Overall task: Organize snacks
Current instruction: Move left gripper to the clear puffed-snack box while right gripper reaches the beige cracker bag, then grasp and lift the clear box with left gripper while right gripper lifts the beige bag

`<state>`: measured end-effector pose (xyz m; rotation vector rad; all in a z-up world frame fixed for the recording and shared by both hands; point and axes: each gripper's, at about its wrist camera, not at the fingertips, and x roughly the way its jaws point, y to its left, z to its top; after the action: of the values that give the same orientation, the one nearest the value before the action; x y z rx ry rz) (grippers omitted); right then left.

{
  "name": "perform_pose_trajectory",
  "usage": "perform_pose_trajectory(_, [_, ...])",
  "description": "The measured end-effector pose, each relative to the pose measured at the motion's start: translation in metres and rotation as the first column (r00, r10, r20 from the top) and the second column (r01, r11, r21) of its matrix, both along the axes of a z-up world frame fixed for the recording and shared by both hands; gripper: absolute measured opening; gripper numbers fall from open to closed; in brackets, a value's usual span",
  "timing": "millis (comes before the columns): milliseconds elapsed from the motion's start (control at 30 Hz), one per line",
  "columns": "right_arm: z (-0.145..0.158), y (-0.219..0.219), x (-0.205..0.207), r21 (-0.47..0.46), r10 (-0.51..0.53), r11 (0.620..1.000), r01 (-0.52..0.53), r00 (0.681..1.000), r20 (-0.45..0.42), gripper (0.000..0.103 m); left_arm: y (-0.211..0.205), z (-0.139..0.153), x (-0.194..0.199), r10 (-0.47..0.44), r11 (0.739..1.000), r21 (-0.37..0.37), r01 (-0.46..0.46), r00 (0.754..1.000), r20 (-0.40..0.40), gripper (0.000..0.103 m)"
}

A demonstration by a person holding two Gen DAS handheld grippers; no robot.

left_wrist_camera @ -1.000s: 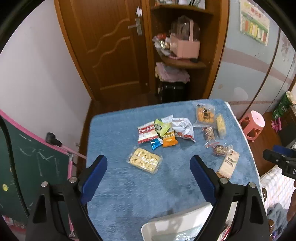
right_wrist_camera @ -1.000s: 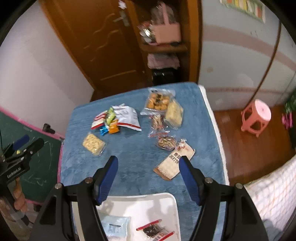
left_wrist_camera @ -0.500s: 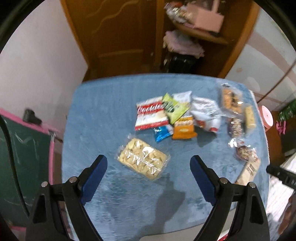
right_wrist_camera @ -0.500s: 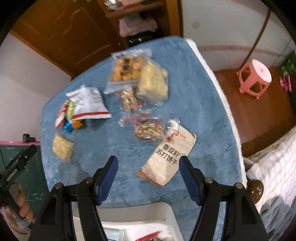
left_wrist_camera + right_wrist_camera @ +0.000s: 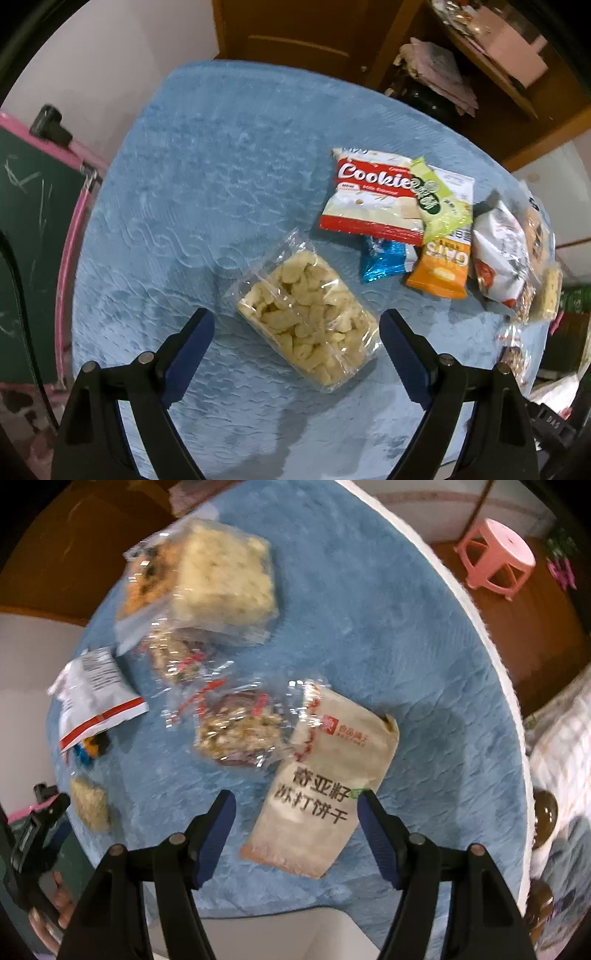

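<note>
Snacks lie on a blue cloth-covered table [image 5: 192,177]. My left gripper [image 5: 297,332] is open, its blue fingers on either side of a clear bag of pale biscuits [image 5: 306,321], just above it. Beyond lie a red Cookies pack [image 5: 369,199], a green packet [image 5: 436,206], a blue wrapper [image 5: 384,258] and an orange oats packet [image 5: 443,269]. My right gripper [image 5: 297,812] is open over a tan soda-cracker bag [image 5: 325,782]. A clear nut-bar pack [image 5: 236,731] lies just left of that bag.
A white tray rim [image 5: 273,934] shows at the near table edge. A clear bag of rice cake [image 5: 221,576], a white-and-red chip bag [image 5: 96,694] and more clear packs lie farther back. A pink stool [image 5: 498,554] stands on the floor right of the table.
Both grippers have moved forward and down toward the table. The left now frames the biscuit bag closely; the right now frames the tan cracker bag. The tray has slipped mostly out of view.
</note>
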<state>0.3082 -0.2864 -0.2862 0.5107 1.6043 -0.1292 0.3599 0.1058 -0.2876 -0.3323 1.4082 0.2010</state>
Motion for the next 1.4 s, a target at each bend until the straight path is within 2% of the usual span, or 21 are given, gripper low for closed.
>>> perform_pose_trajectory(33, [-0.001,0.000,0.000,0.004,-0.010,1.000,0.010,1.000,-0.001,0.078,0.000,-0.004,0.000,0.013,1.000,0.000,-0.013,1.000,-0.008,0.090])
perform_pose_trajectory(267, [-0.003,0.003,0.000,-0.036,-0.028,0.999,0.027,0.999,-0.037,0.078,0.006,-0.022,0.005,0.126,0.991,-0.029,-0.127,0.991,-0.034,0.090])
perform_pose_trajectory(433, [-0.013,0.003,-0.011,-0.028,-0.051,0.998,0.049,0.997,-0.065,0.078,0.009,-0.038,0.010,0.159,0.987,-0.001,-0.159,0.985,-0.061,0.090])
perform_pose_trajectory(667, [-0.027,-0.003,-0.004,-0.045,-0.068,0.997,0.065,0.995,-0.070,0.080,0.016,-0.061,0.008,0.210,0.976,-0.037,-0.213,0.974,-0.083,0.091])
perform_pose_trajectory(700, [-0.027,-0.001,-0.003,-0.055,-0.056,0.997,0.053,0.996,-0.063,0.079,0.016,-0.062,0.007,0.212,0.976,-0.039,-0.215,0.974,-0.078,0.091])
perform_pose_trajectory(767, [-0.022,0.005,-0.004,-0.082,-0.029,0.996,0.026,0.999,-0.041,0.067,0.014,-0.063,0.005,0.206,0.977,-0.041,-0.209,0.976,-0.077,0.089])
perform_pose_trajectory(800, [-0.020,0.007,-0.004,-0.094,-0.016,0.995,0.012,0.999,-0.034,0.064,0.013,-0.063,0.003,0.200,0.978,-0.045,-0.204,0.977,-0.074,0.086])
perform_pose_trajectory(833, [-0.018,0.009,-0.007,-0.095,-0.006,0.995,0.004,1.000,-0.025,0.061,0.012,-0.061,0.001,0.194,0.979,-0.051,-0.198,0.979,-0.064,0.075])
perform_pose_trajectory(867, [-0.017,0.009,-0.008,-0.094,0.001,0.996,-0.002,1.000,-0.016,0.060,0.011,-0.057,-0.002,0.188,0.981,-0.045,-0.190,0.981,-0.054,0.072])
perform_pose_trajectory(967, [-0.012,0.008,-0.014,-0.066,-0.006,0.998,0.007,1.000,0.004,0.059,0.007,-0.047,-0.013,0.150,0.986,-0.073,-0.152,0.988,-0.037,0.069])
perform_pose_trajectory(1100, [0.009,0.003,-0.025,-0.022,-0.015,1.000,0.016,0.998,0.068,0.059,0.000,-0.028,-0.025,0.110,0.990,-0.084,-0.109,0.994,0.003,0.068])
perform_pose_trajectory(1233, [0.040,0.000,-0.038,0.028,-0.030,0.999,0.027,0.989,0.147,0.058,-0.005,0.010,-0.044,0.080,0.991,-0.117,-0.071,0.994,0.079,0.068])
perform_pose_trajectory(1267, [0.048,-0.002,-0.040,0.043,-0.036,0.999,0.029,0.985,0.171,0.036,-0.006,0.021,-0.049,0.070,0.990,-0.126,-0.057,0.992,0.103,0.068])
perform_pose_trajectory(1333, [0.064,-0.003,-0.044,0.083,-0.033,0.996,0.017,0.978,0.206,0.018,-0.011,0.050,-0.061,0.040,0.991,-0.135,-0.018,0.987,0.157,0.068])
perform_pose_trajectory(1367, [0.071,-0.005,-0.048,0.117,-0.041,0.993,0.015,0.974,0.223,0.014,-0.014,0.066,-0.068,0.018,0.991,-0.135,0.008,0.982,0.190,0.068])
perform_pose_trajectory(1400, [0.083,-0.005,-0.054,0.138,-0.039,0.990,0.004,0.966,0.254,0.014,-0.017,0.079,-0.072,0.000,0.991,-0.131,0.029,0.977,0.214,0.068])
